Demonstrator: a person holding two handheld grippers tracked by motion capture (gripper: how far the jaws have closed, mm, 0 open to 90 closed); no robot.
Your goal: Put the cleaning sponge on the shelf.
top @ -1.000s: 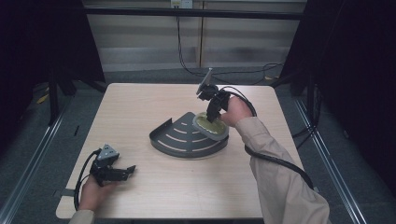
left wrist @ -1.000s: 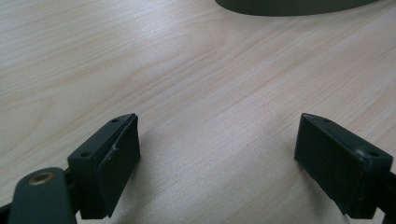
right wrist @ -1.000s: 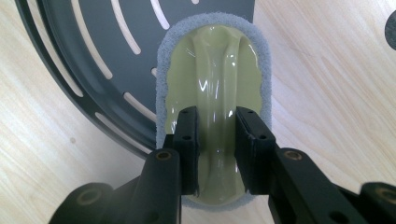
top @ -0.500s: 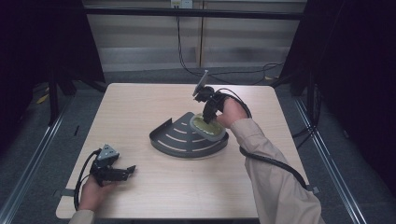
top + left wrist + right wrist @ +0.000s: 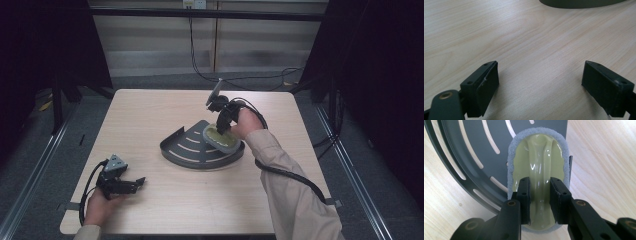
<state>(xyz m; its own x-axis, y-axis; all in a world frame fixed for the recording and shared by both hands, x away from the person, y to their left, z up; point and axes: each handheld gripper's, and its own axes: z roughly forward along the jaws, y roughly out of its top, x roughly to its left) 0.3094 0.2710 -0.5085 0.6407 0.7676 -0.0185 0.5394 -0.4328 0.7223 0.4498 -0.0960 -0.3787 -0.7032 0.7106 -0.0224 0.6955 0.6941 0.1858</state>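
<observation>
Your right gripper (image 5: 540,200) has its jaws clamped on the scrubber (image 5: 537,167) handle, over the rack (image 5: 187,150). Your left gripper (image 5: 540,87) rests on the tabletop (image 5: 150,115), jaws apart.

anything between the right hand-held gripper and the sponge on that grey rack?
Nothing visible. The right hand-held gripper is already shut on the raised centre ridge of the pale green, grey-edged oval sponge, which lies on the dark grey slotted quarter-round metal rack. The left hand-held gripper sits open, apart, near the table's front-left corner.
</observation>
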